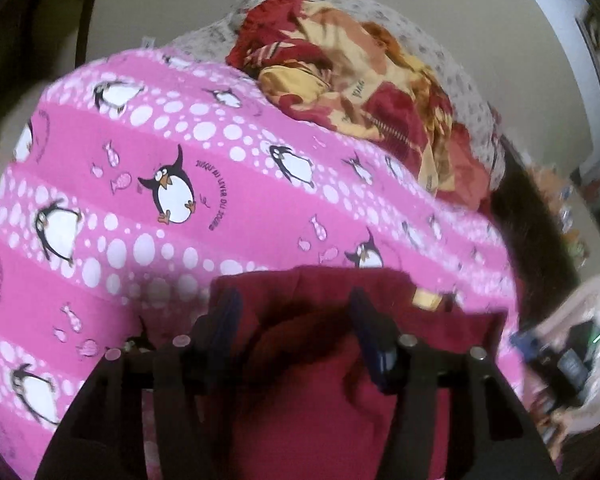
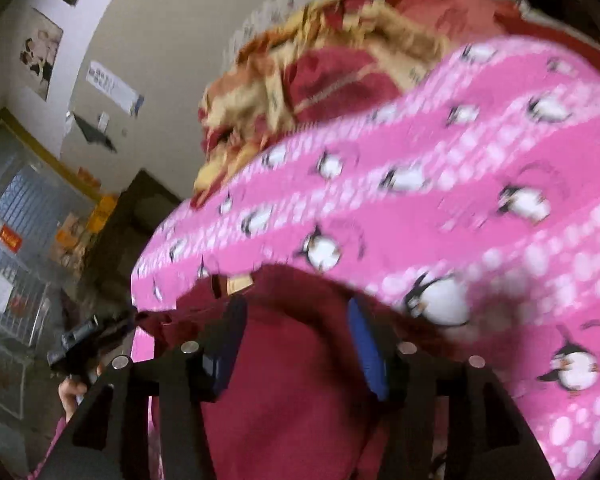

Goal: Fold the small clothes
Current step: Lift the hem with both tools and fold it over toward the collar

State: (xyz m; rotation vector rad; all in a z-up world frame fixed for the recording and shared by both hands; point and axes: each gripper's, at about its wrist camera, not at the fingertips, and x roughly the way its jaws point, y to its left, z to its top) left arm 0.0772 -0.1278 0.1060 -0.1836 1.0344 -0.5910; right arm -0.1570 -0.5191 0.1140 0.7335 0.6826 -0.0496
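Your left gripper (image 1: 296, 312) is hovering closest to the lens, its two blue-padded fingers (image 1: 374, 332) standing apart with the dark red fabric garment (image 1: 300, 408) bunching up between them; whether the pads are actually pinching the cloth, you cannot tell. Your right gripper (image 2: 296, 320) is sitting the same way over the same dark red fabric garment (image 2: 284, 392), fingers (image 2: 366, 344) spread, cloth filling the gap, grip unclear. A small yellow tag (image 1: 426, 300) is showing at the garment's far edge, seen also from the right wrist (image 2: 240, 285). The garment is lying on a bright pink bedsheet printed with penguins and white dots (image 1: 180, 184), which is stretching away under both tools (image 2: 460, 208). Beyond it, a crumpled red and yellow blanket (image 1: 360, 92) is heaping on the sheet (image 2: 324, 80), resting against a pale patterned pillow (image 1: 452, 68). Farther off in the right wrist view, blurred posters (image 2: 40, 56) are hanging on the cream wall (image 2: 160, 20).
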